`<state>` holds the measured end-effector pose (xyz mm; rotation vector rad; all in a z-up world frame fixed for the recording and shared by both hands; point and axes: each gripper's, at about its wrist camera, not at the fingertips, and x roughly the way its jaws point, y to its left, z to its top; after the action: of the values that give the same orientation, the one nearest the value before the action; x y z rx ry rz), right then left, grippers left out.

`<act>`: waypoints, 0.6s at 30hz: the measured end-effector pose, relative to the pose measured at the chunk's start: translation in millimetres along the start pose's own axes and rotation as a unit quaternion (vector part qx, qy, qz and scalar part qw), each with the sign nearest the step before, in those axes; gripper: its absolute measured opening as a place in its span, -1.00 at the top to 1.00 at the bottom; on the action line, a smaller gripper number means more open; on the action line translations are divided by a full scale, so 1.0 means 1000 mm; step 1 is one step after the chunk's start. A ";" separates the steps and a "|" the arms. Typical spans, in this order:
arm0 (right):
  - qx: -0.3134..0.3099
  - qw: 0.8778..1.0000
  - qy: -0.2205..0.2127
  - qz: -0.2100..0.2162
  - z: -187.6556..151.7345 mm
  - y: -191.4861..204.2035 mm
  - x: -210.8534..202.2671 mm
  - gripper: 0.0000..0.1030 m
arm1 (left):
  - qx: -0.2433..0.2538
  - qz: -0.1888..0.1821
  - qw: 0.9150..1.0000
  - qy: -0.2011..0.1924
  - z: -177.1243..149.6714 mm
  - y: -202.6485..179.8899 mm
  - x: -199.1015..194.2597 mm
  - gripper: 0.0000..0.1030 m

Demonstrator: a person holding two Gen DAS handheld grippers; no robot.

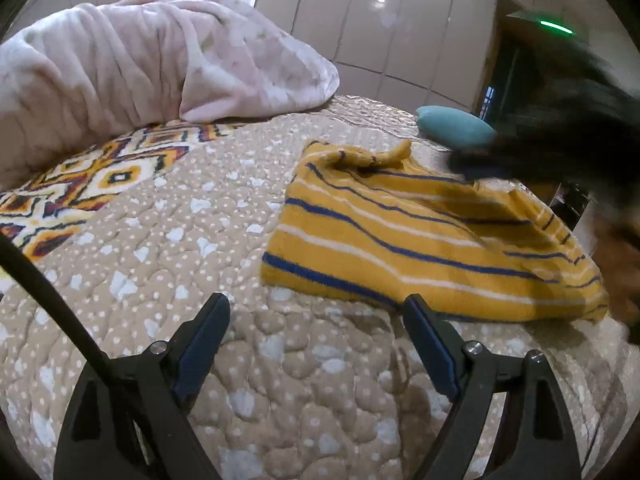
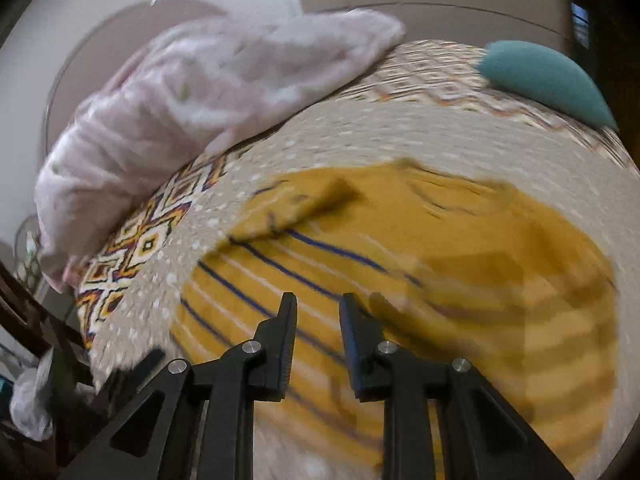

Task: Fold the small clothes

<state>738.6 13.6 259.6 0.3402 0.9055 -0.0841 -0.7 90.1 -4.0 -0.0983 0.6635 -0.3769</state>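
Observation:
A small mustard-yellow garment with blue and white stripes (image 1: 420,240) lies partly folded on the quilted bed. My left gripper (image 1: 316,308) is open and empty, low over the quilt just in front of the garment's near left corner. In the right wrist view the same garment (image 2: 400,280) fills the middle, blurred by motion. My right gripper (image 2: 318,306) hovers over it with its jaws a little apart and nothing between them. A dark blurred shape (image 1: 560,136) at the right of the left wrist view covers the garment's far right corner.
A crumpled pink blanket (image 1: 160,60) lies at the back left of the bed. A teal cushion (image 1: 456,128) sits at the far right edge. The beige quilt (image 1: 180,240) has a patterned patch (image 1: 100,184) on its left. Wardrobe panels stand behind the bed.

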 end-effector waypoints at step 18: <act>-0.108 0.985 0.081 -0.109 0.097 0.062 0.143 0.54 | -0.009 -0.060 0.998 -0.014 0.000 0.009 -0.004 -0.80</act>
<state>913.2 51.3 218.6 0.0456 1.1000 -0.1597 -0.8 99.9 -3.1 -0.1604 0.6343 -0.4840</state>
